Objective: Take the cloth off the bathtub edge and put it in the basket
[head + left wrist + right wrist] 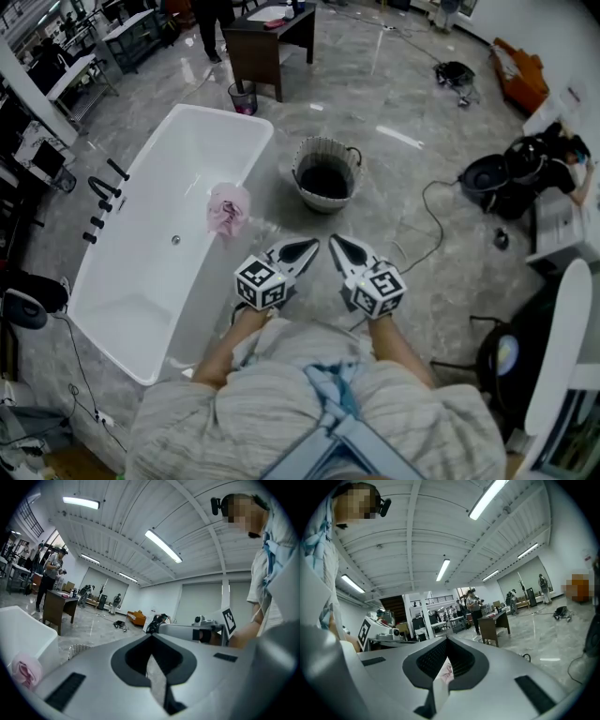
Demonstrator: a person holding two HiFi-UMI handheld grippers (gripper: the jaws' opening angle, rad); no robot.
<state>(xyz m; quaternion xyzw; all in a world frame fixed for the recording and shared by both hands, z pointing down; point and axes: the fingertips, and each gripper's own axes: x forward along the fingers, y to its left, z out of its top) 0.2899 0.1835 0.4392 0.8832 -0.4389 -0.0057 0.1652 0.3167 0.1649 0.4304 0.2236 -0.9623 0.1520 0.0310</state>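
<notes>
A pink cloth [228, 208] lies crumpled over the near rim of the white bathtub [141, 272] at the left of the head view. It shows again low on the left in the left gripper view [26, 674]. The woven basket [326, 173] stands on the floor to the right of the tub, its dark inside empty. My left gripper [312, 245] and right gripper [334, 240] hang side by side in front of my body. They are short of the cloth and the basket. Both are shut with nothing between their jaws [151, 637] [446, 641].
A dark desk [272, 37] with a small bin [242, 97] beside it stands beyond the tub, and a person [211, 23] is near it. Black tub taps [103, 192] line the far rim. A cable [427, 225] and black equipment [506, 178] lie at the right.
</notes>
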